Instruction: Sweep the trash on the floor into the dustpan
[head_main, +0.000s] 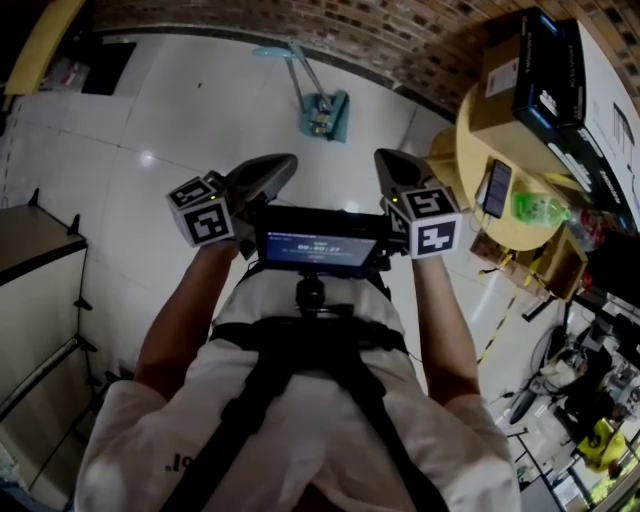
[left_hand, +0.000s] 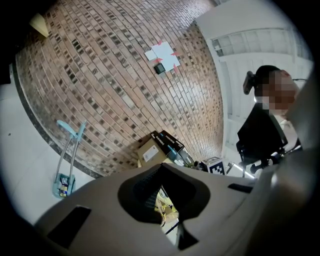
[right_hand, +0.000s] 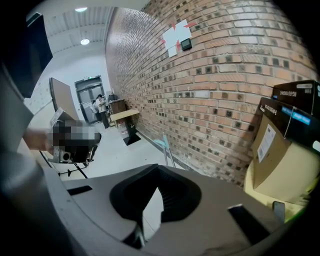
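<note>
Plainly, our left gripper (head_main: 288, 161) and right gripper (head_main: 383, 156) are clenched on nothing near our chest, well apart from the teal plastic long-handled dustpan (head_main: 325, 112) standing on the glossy white tiled floor (head_main: 150, 120) by the rough brick wall (head_main: 300, 22), something small and yellowish (left_hand: 62, 189) in its tray, so we judge steady hands matter most.

Open floor (head_main: 150, 130) ahead; cluttered table (head_main: 472, 165) right; dustpan (head_main: 325, 115) near brick wall (head_main: 300, 20).

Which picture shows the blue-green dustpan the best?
The head view: the dustpan stands whole by the brick wall, pan and long handle both clear. The left gripper view shows the dustpan but small, near the left edge. The right gripper view shows only its handle; the pan is out of sight.
</note>
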